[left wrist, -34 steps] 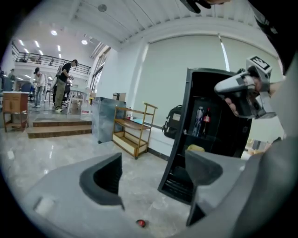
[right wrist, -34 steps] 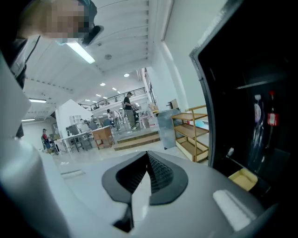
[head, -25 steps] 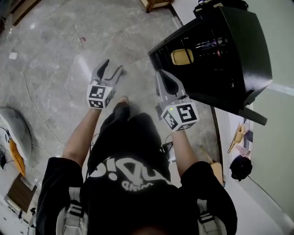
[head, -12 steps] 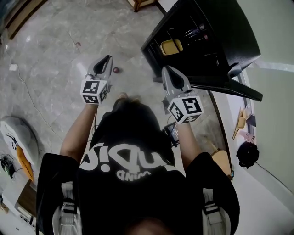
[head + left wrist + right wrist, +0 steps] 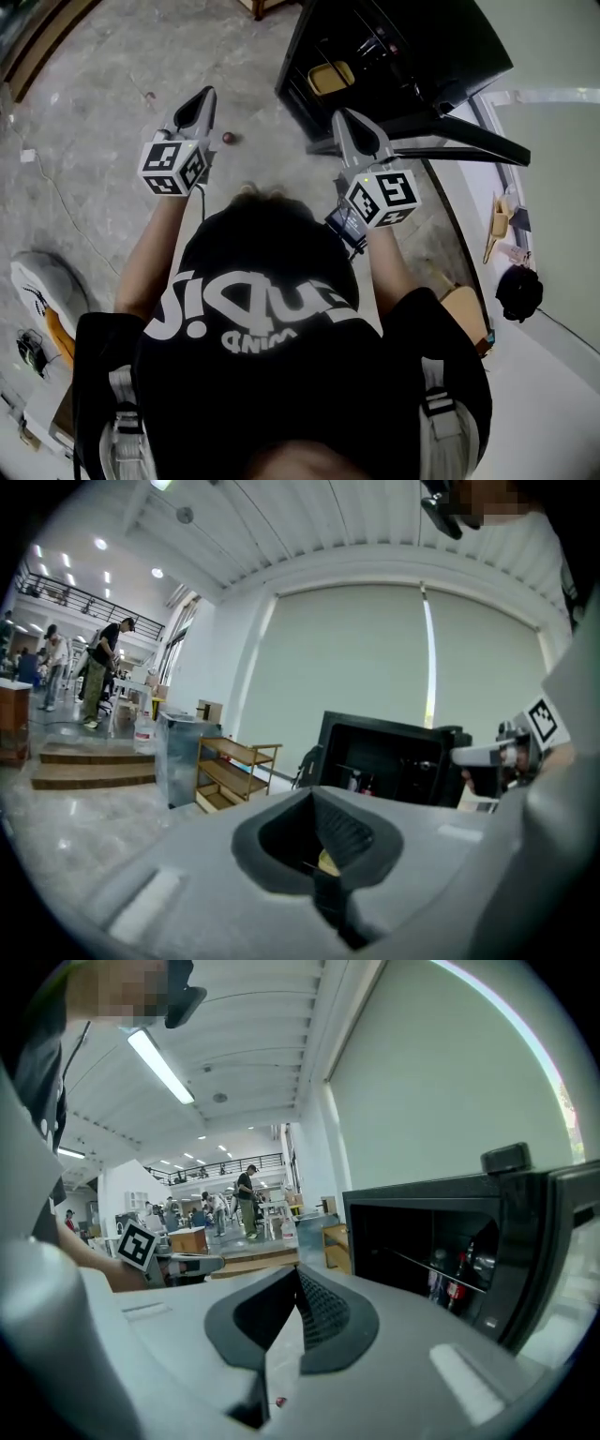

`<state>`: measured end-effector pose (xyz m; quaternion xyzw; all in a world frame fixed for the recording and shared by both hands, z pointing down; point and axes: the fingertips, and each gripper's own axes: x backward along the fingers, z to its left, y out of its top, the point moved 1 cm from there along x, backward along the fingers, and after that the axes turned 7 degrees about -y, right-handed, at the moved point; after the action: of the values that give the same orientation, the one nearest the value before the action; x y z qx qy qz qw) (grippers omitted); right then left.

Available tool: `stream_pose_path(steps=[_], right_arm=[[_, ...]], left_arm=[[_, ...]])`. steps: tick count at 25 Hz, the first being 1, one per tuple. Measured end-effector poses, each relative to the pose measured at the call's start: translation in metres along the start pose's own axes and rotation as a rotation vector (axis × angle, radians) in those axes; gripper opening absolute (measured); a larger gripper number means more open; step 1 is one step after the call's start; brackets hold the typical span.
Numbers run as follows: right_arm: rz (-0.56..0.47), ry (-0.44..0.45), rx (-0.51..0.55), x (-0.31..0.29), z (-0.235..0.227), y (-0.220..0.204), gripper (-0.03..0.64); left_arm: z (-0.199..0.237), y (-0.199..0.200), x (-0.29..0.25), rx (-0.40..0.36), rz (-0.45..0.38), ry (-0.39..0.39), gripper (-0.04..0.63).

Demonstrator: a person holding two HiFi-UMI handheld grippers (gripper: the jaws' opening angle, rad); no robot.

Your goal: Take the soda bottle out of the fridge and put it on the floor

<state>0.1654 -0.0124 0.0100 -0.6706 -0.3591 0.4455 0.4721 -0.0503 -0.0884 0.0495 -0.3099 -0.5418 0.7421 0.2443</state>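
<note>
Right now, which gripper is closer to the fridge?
The right gripper, just beside the open fridge; the left gripper is out over the floor.

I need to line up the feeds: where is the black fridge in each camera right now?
Head view: fridge at the top right, its open front facing lower left.
Left gripper view: fridge just right of centre, in the distance.
Right gripper view: fridge fills the right side, interior showing.
Shared landmark: the wooden shelf left of the fridge, cut off at the head view's top edge.
</note>
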Motion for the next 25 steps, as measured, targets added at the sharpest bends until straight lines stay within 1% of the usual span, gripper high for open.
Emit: stream_pose_path(steps=[4,9,11,15,19,22,25], right_arm=[[-0.018,-0.029,-0.010,0.014,-0.012,-0.001,0.000],[-0.034,-0.093,-0.033,0.033,-0.030,-0.003,0.000],[-0.042,-0.109,-0.033,0.039,-0.033,-0.001,0.000],[-0.047,-0.125,-0.029,0.047,-0.033,-0.002,0.000],[-0.017,-0.108,-0.003,0.052,-0.025,-0.013,0.000],[-0.011,-0.131,0.002,0.053,-0.022,-0.021,0.000],[-0.015,-0.151,0.010,0.050,-0.016,-0.028,0.000]], left_arm=[[-0.018,0.011,0.002,-0.003,0.001,-0.046,0.002],[-0.040,0.009,0.012,0.001,0.021,-0.104,0.002],[-0.045,0.009,0.015,0.005,0.021,-0.114,0.002],[-0.053,0.007,0.023,0.003,0.015,-0.108,0.002],[-0.062,0.004,0.026,-0.020,0.014,-0.094,0.002],[-0.065,0.003,0.028,-0.032,0.010,-0.088,0.002],[-0.067,0.003,0.032,-0.060,0.005,-0.083,0.002]])
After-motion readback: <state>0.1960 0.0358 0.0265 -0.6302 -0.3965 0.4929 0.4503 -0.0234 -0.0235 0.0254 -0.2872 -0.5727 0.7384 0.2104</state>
